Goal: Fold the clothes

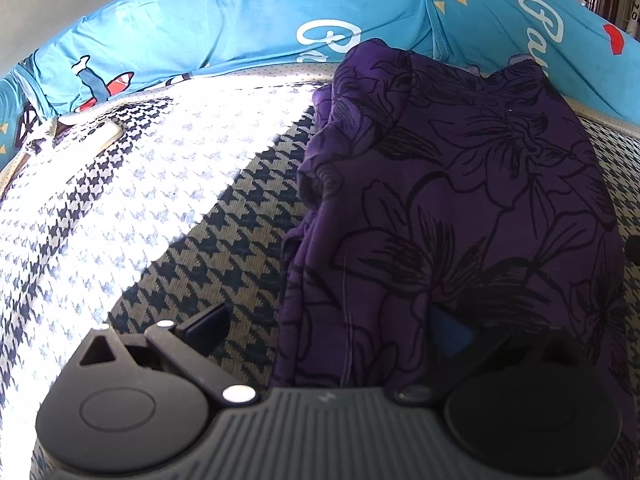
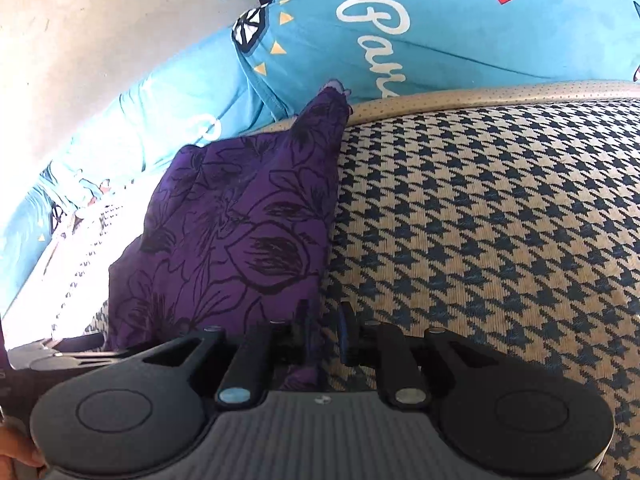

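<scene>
A purple garment with black flower outlines (image 1: 460,184) lies folded in a long strip on the houndstooth cushion (image 1: 224,216). My left gripper (image 1: 328,328) is open at the garment's near end; its left finger rests over bare cushion, while its right finger, blue pad showing, is against the cloth. In the right wrist view the same purple garment (image 2: 240,216) lies to the left. My right gripper (image 2: 324,328) has its fingers nearly together, shut on the garment's near right edge, and purple cloth shows between them.
A blue printed pillow or sheet (image 1: 248,28) with white script runs along the back of the cushion (image 2: 500,220), also visible in the right wrist view (image 2: 460,32). Bright sunlight falls on the cushion's left part (image 1: 120,168). A phone-like object (image 1: 96,132) lies at far left.
</scene>
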The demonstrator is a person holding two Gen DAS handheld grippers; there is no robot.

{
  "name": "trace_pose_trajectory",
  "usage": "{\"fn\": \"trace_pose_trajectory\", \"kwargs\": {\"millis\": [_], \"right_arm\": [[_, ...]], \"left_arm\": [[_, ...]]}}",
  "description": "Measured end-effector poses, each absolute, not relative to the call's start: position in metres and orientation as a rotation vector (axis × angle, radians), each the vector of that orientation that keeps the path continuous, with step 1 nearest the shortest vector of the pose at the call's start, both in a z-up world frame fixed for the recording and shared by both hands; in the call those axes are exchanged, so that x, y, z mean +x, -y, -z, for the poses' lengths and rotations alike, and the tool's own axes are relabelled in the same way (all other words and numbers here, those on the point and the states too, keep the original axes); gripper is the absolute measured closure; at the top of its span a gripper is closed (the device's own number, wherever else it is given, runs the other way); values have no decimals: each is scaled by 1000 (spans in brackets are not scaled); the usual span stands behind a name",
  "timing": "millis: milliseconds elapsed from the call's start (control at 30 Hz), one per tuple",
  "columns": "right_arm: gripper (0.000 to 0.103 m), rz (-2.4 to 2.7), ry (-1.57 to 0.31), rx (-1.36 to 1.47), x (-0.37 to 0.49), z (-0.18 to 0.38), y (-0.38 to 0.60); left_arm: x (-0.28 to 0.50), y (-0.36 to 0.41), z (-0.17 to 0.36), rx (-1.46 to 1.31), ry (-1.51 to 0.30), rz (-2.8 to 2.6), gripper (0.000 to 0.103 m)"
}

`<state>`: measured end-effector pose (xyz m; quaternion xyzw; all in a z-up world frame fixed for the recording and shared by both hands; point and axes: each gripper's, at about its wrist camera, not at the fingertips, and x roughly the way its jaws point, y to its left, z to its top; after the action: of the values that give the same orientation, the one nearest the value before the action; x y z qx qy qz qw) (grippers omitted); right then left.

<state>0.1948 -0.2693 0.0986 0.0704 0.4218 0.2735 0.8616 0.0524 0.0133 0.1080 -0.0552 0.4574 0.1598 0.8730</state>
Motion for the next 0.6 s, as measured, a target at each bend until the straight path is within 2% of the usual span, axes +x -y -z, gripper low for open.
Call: {"fn": "trace_pose_trajectory", "kwargs": {"millis": [167,233,367,433,600], "right_arm": [[86,-590,-852,222,209,-99,262],[78,-593,-841,256,214,-99,258],[71,-614,-816,331,226,-99,253],[62,-626,-807,367,232,-98,250],[49,-631,-796,458,248,-95,242]], "left_arm": [[50,-10,-111,-87,-948,-358,0],[50,-10,-112,-86,-948,-362,0],[49,-11,-114,-96,-954,-367,0],[49,-10,-114,-97,-956,-368,0],[48,-6,-115,-89,-958,-369,0]]}}
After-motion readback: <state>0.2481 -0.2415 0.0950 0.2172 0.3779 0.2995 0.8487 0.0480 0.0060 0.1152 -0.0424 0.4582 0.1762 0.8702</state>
